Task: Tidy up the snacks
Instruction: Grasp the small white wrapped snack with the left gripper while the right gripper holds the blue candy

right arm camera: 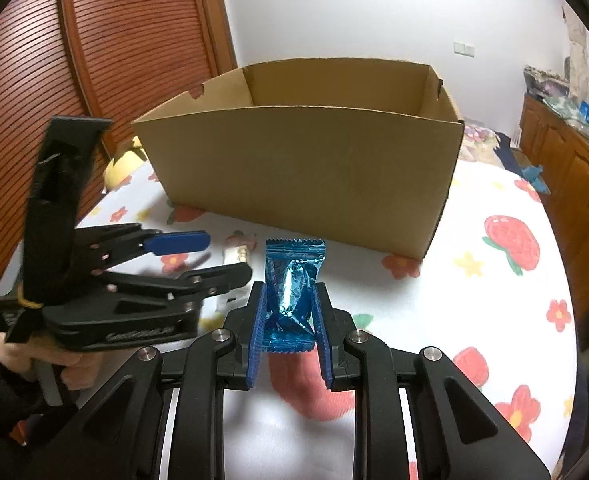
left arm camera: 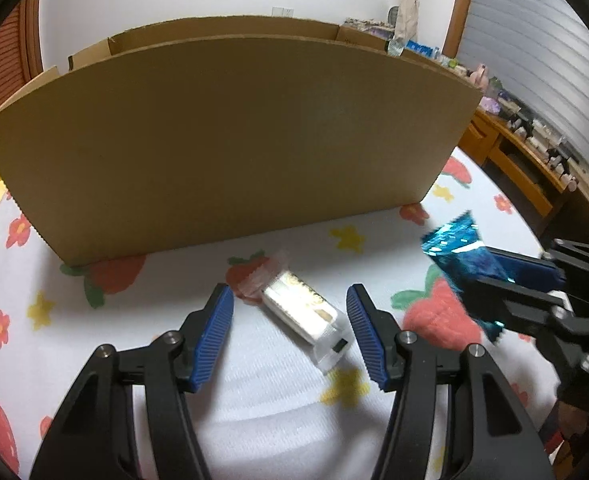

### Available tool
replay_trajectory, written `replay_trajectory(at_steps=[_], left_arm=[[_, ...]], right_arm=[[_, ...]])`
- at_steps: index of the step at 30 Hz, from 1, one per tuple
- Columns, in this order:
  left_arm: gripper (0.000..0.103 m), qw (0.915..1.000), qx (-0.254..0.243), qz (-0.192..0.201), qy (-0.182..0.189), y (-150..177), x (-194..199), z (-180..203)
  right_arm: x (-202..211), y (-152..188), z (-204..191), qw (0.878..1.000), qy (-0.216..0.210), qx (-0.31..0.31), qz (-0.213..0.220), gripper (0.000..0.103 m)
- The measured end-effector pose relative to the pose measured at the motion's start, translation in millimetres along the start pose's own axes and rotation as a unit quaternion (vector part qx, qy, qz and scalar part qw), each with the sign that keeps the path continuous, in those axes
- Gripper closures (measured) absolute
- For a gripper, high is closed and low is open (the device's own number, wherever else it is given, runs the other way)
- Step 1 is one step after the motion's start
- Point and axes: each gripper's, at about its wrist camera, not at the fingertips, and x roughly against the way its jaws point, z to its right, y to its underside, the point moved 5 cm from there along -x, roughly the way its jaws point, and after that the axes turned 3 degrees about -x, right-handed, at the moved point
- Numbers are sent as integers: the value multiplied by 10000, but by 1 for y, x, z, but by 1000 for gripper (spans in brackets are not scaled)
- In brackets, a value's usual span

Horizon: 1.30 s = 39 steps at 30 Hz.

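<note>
A blue foil snack packet [right arm camera: 292, 292] is pinched between the jaws of the right gripper [right arm camera: 290, 316] at the lower centre of the right wrist view, held upright above a strawberry-patterned sheet [right arm camera: 494, 280]. In the left wrist view the same packet [left arm camera: 456, 254] is seen at the right edge, clamped by the right gripper [left arm camera: 494, 280].

The jaws of the left gripper [left arm camera: 290, 328] are spread wide at the lower centre of the left wrist view, with a white and gold snack packet [left arm camera: 306, 312] lying on the sheet between them, touched by neither blue pad. Its clear crimped end is pointed toward the upper left of the frame. In the right wrist view the left gripper [right arm camera: 198, 256] is seen at the left, and only a small part of the white packet [right arm camera: 236, 256] is visible beyond it.

An open cardboard box [left arm camera: 222, 136] stands on the sheet behind both packets, filling the upper half of the left wrist view. In the right wrist view the box [right arm camera: 302, 168] is seen at upper centre; its floor is hidden by the near wall.
</note>
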Motion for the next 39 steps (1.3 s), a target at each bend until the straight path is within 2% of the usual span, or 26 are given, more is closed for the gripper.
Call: replay_trajectory(at_steps=[9,12,16,17,25,39], left_arm=[[47,9996,-105,-134,-235,-2,-15,1],[56,9992,-216,-117,-324,0,-14,2],[81,9990,-269,-139,-339,1,-11,0],[83,9989,-289,-143,-332,1,-10,-1],[84,9993,-227,-118,-260,11,3,-11],[84,9984,-404,329,-240,11,47,1]], right_arm=[[7,6,8,9999,-25,-141,48,82],[7,7,9,9998,-28,-175,59,82],[7,8,8,9998,-40,-206,55,82],[7,8,8,9998,-39,-209,48,82],[3,9,6,9998,-83,-194,17,82],[6,10,6,9997,-113,-178,80,82]])
